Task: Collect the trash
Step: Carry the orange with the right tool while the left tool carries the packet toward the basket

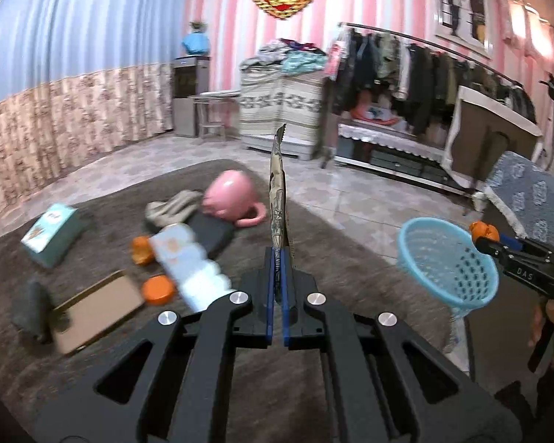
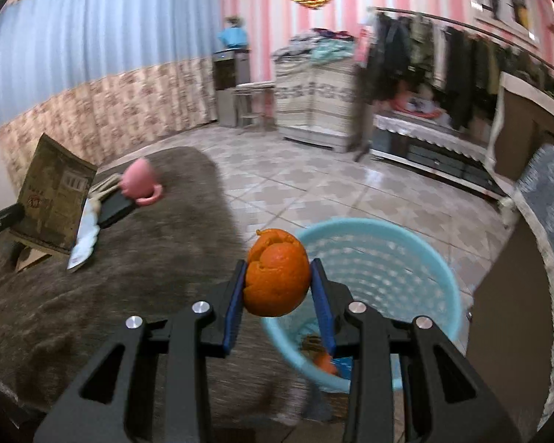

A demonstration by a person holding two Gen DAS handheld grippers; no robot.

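Right gripper (image 2: pixel 277 288) clamped on an orange peel (image 2: pixel 277 277), blue pads pressed against both sides of it, wide enough apart to cup the curled shell without crushing it. Held at the near rim of the blue basket (image 2: pixel 439 284), partly over its mouth, probably so that a release drops the peel straight in. Basket standing just off the edge of the brown tabletop (image 2: pixel 129 277), low and close, likely placed there so that scraps can go in with a short reach. Some orange scraps and something blue already at its bottom.

Left gripper (image 1: pixel 277 277) squeezed nearly flat on a wrapper (image 1: pixel 277 192), gripped at its lower end so that the thin sheet stands upright, edge-on to the left wrist camera; broad printed face visible from the right wrist camera. Lifted clear above the tabletop, apparently waiting its turn at the basket, off to the right.

Left behind on the tabletop: two orange peel pieces (image 1: pixel 155 277), a pale serrated packet (image 1: pixel 192 269) lying across a dark flat case (image 1: pixel 214 234), a teal box (image 1: pixel 51 232), a tan flat thing (image 1: pixel 96 310), a pink mug (image 1: pixel 232 199) on its side beside a beige cloth (image 1: pixel 173 208). Peel pieces and packet likely next for collecting; mug and cloth likely not trash.

Motion blur over much of the tabletop, so finer detail hard to tell.
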